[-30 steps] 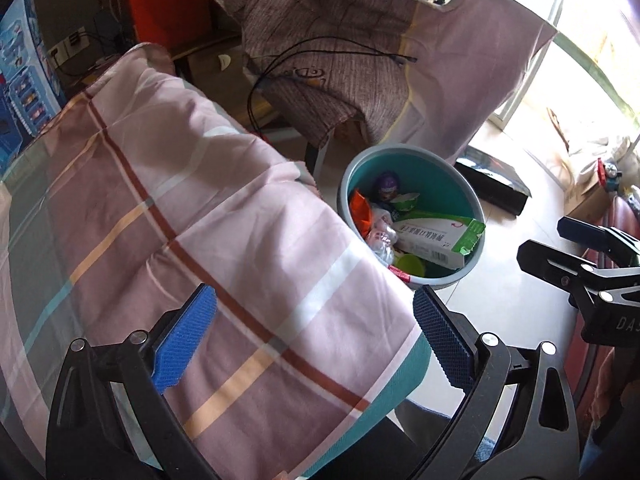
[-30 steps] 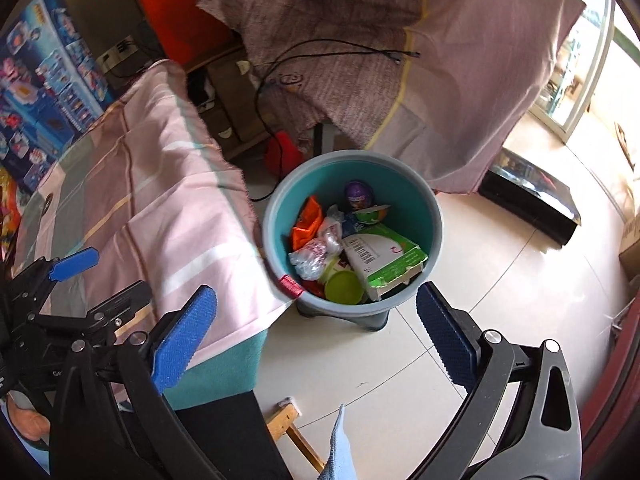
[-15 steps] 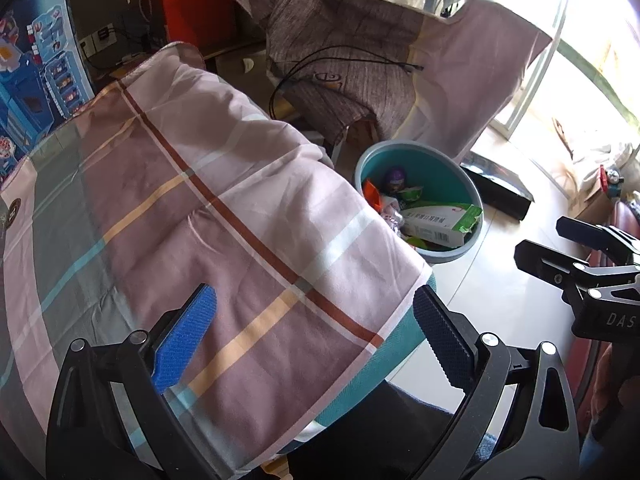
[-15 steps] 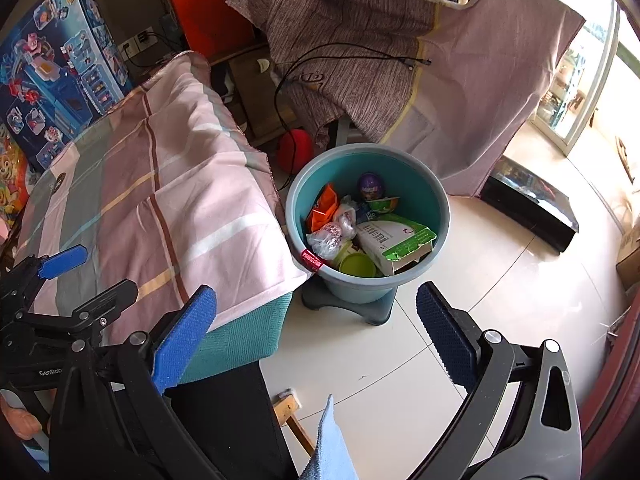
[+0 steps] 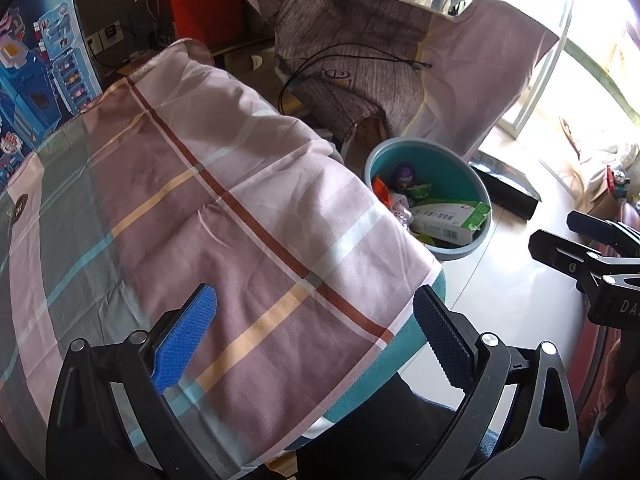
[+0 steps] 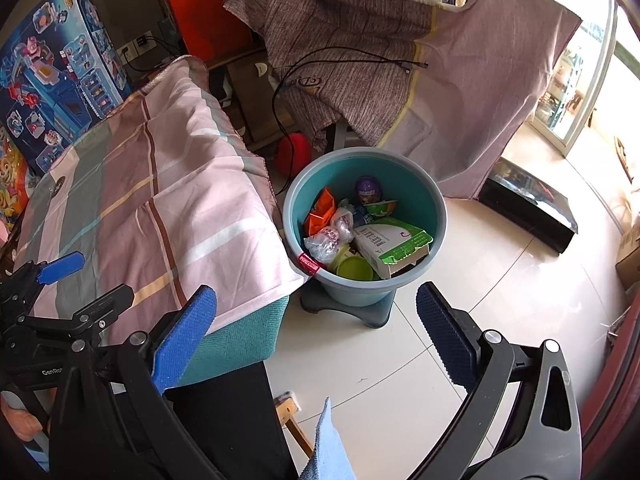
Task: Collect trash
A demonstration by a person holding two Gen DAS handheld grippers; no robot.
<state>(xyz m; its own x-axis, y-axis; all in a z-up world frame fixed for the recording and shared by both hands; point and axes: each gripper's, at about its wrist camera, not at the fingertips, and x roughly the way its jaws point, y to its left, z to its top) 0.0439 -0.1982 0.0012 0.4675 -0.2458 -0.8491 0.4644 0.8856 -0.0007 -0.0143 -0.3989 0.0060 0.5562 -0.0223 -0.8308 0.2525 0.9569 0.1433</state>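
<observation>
Jaws apart, beside bucket (image 6: 439, 216) rim.

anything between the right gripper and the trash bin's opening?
Nothing visible. The right gripper is open and empty, with bare floor tile between it and the teal bin. The bin's mouth is uncovered; the plaid cloth hangs beside its left rim, touching or nearly so, not over the opening.

The checked pink cloth-covered table (image 6: 160, 200) blocks my left side. The round teal plastic bin (image 6: 436, 216) touches its right corner, its mouth open from above. To the right, the pale tiled floor (image 6: 500, 300) gives my tool free passage.
</observation>
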